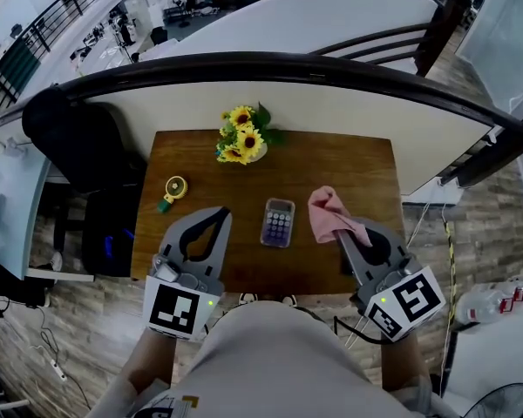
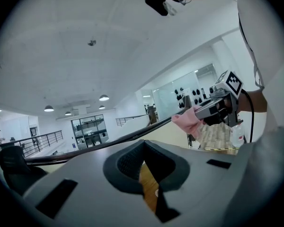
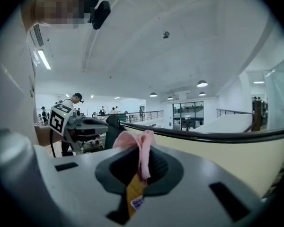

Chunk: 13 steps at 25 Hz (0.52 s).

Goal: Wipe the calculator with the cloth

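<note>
Cloth [image 1: 331, 212] secured: our right tool [image 1: 342, 233] grips it just right of the calculator [image 1: 278, 222], not touching, so we judge all the wiping lies ahead. Our left tool [image 1: 220, 214] is clenched on nothing. The calculator lies flat mid-worktop [image 1: 357, 159], long axis running away from us, display end toward the sunflowers [image 1: 241, 142].

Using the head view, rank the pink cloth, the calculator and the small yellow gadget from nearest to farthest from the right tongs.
1. Pink cloth: gripped in the right tongs, on the table's right side.
2. Calculator: mid-table, just left of them.
3. Yellow gadget: on the table's left side.
</note>
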Available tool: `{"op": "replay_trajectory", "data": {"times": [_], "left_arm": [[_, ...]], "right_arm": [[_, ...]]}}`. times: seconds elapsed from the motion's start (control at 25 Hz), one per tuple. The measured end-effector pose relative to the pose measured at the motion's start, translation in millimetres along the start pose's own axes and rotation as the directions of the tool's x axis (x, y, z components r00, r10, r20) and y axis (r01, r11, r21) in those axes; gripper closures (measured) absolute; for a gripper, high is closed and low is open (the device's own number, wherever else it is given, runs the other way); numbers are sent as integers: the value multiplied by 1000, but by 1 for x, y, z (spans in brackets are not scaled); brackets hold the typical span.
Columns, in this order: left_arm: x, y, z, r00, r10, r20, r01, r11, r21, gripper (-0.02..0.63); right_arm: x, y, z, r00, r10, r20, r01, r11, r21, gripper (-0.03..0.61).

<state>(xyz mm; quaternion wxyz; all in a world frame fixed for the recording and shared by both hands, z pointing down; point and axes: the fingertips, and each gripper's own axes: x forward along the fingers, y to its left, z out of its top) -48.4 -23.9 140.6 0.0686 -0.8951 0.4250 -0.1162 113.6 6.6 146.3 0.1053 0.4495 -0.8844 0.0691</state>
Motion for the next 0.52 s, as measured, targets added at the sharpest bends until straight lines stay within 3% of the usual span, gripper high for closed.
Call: {"op": "replay_trajectory", "data": {"times": [0.16,0.32,0.52], "left_arm": [[0,-5,7,1000,4,16,-4,1000,-1,612],[0,-6,2,1000,6,5,-6,999,-50,612],[2,-12,0,1000,1,-6,-2,1000,-17,612]], "right_arm": [[-5,-4,-2,1000,-8,-7,8,1000,-2,563],[-7,-8,-3,1000,-16,-3,16,1000,0,563],[-10,-12,1,1000,-16,1,16,1000,-10,563]]}}
